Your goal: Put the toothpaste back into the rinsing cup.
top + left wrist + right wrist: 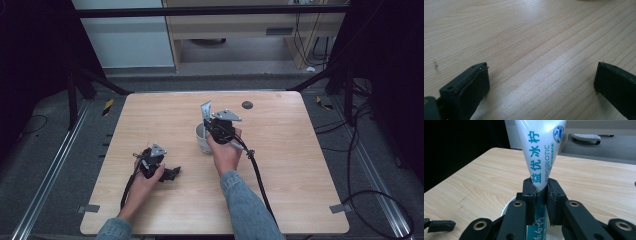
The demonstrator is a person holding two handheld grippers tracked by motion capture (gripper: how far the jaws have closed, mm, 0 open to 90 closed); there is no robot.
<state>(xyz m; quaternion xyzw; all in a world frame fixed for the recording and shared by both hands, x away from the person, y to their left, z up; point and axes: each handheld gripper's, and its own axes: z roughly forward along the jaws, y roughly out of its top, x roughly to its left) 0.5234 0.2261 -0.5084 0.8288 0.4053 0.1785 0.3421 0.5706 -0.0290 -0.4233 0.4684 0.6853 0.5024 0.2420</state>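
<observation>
The toothpaste tube (539, 157) is being pinched by the right hand-held gripper (540, 195), jaws pressed flat against the tube's narrow lower body, with the broad crimped end pointing up. The tube is being held upright over the white cup (202, 140), its lower end reaching down inside the rim (507, 207); whether it is resting on the cup's bottom cannot be told. The grip is judged to be placed low so that the tube can be guided straight into the cup without tilting.

The cup is standing near the middle of the bench (280, 165), somewhat toward the far edge.

The left hand-held gripper (170, 173) is being kept low over the bench toward the near left corner, jaws spread wide with bare wood between them (541, 82). It is judged to be parked clear of the cup so as not to be in the way.

Tube appearance: white, flattened and fanning out toward the top, printed with teal characters and the word PROBIOTIC, a round blue emblem near the crimp; the lower section is being seen as teal.
</observation>
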